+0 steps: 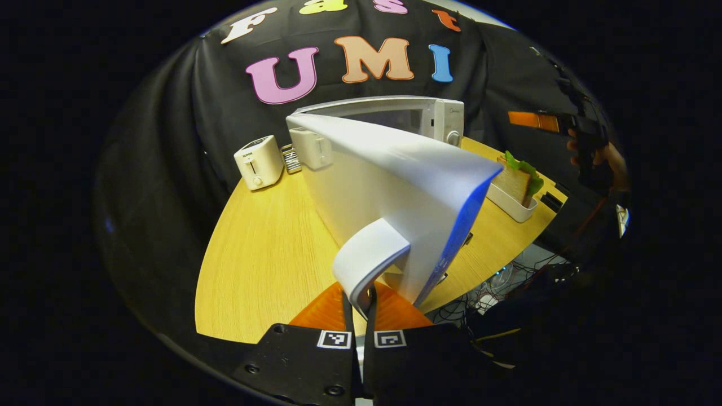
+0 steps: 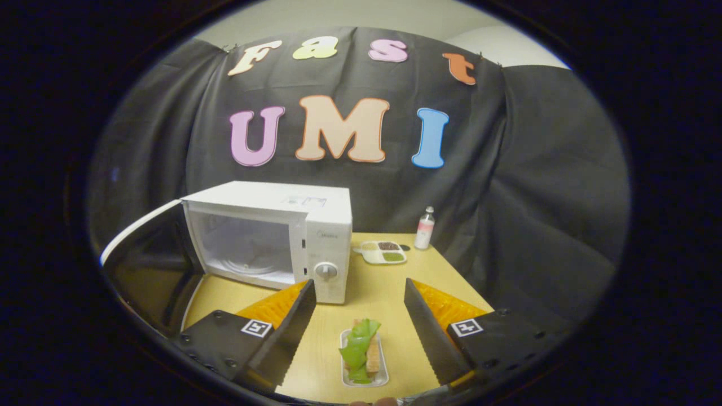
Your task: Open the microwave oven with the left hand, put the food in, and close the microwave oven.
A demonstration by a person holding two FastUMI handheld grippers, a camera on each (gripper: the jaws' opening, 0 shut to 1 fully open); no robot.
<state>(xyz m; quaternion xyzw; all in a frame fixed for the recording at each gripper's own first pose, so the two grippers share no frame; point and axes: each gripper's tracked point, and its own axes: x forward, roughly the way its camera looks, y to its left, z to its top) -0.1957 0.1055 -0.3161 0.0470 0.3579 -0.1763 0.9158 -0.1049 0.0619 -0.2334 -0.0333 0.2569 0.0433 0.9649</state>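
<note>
Left gripper view, left to right: toaster (image 1: 258, 162), cream, on wooden table (image 1: 265, 254), small dark wording on its front too small to read; ribbed metal rack (image 1: 291, 158) just beside it; second pale appliance (image 1: 311, 148) next along. Microwave oven (image 1: 417, 115) behind, door (image 1: 395, 192) swung wide toward the camera, blocking much of the table. Door handle (image 1: 369, 262) pinched between left gripper (image 1: 359, 316) fingers, nearly closed, both pressing on it. Square black-and-white markers on gripper body. To the right, sandwich with lettuce (image 1: 519, 177) standing in white tray (image 1: 510, 204) near table edge; farther right, a hand (image 1: 598, 160) on the other gripper. Right gripper view, left to right: door edge at far left, open cavity with glass turntable (image 2: 248, 265), control panel with faint grey brand mark, unreadable, and round knob (image 2: 325, 271). Right gripper (image 2: 358, 332) spread wide, holding nothing, sandwich and tray below between its fingers, untouched. Behind, divided dish (image 2: 383, 252) with dark and green fillings, small bottle (image 2: 425, 228) with pink label just beside it.
</note>
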